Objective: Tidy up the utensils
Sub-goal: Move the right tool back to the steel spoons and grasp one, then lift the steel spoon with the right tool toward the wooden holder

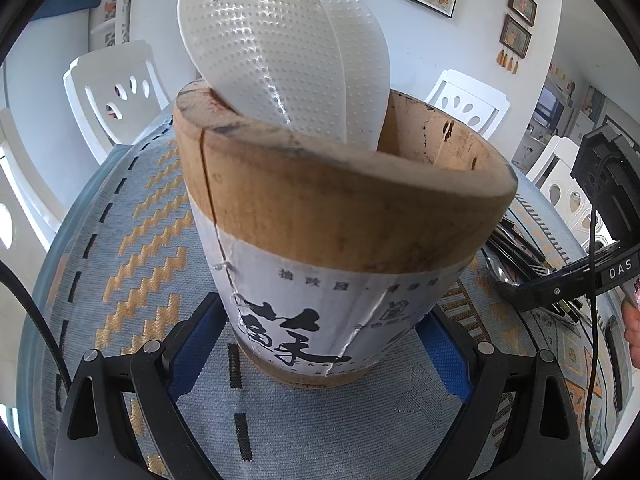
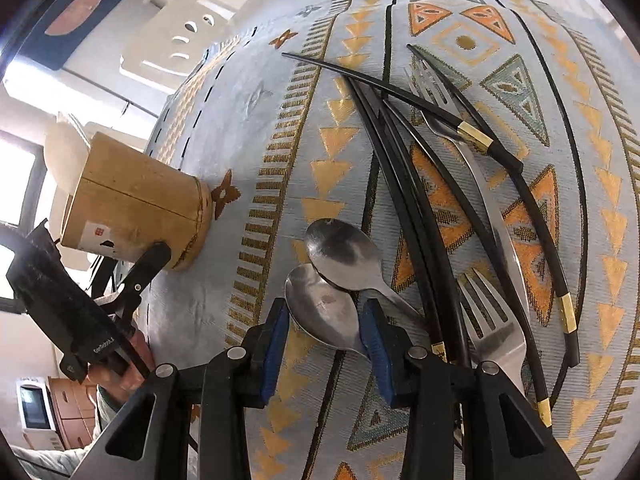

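Wooden utensil holder — standing upright on the patterned table, two white rice paddles inside, left gripper fingers pinching its base. Right gripper — fingers straddling the nearer spoon, contact unclear. Second spoon, forks, black chopsticks are lying alongside.

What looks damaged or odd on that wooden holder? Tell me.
The wooden holder has a crack running down its side at the left, and its paper label is torn along that same line. Otherwise it stands upright.
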The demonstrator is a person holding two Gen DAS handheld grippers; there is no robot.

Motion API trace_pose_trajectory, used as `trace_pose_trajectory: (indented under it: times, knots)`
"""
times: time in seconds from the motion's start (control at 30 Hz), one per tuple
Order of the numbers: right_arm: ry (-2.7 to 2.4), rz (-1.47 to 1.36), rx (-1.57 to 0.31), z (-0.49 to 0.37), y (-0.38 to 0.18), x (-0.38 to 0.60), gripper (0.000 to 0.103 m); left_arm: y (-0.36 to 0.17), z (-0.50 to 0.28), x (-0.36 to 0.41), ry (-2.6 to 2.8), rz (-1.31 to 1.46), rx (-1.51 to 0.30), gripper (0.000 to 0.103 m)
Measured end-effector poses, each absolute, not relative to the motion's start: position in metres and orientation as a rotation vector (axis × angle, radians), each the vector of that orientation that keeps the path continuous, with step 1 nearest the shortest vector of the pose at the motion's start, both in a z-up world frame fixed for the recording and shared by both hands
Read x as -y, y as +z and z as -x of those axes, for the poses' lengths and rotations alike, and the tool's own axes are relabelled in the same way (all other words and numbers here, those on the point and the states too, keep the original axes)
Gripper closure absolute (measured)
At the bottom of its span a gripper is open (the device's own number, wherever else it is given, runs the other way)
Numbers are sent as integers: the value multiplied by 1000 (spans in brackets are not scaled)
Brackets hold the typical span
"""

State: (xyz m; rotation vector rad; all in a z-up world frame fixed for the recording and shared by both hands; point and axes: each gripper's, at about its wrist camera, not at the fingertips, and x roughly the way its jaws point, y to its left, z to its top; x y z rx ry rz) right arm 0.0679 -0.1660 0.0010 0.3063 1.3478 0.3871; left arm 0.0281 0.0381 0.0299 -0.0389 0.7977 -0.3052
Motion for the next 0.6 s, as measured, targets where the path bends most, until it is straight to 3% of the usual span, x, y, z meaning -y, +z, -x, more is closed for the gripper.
trace_pose_trajectory:
  times: [0.27,0.4,0.6]
  knots:
    - [397,-347,-1401,-72,-4,175,66,30,-28,-38,-308,44,-799,9]
    - [391,-138,-1387,-57,2,148,53,29,-30,-39,-311,50,-803,9]
    - [293,247,-1292,-32,0,97,52,29,-29,-39,-311,53,-803,9]
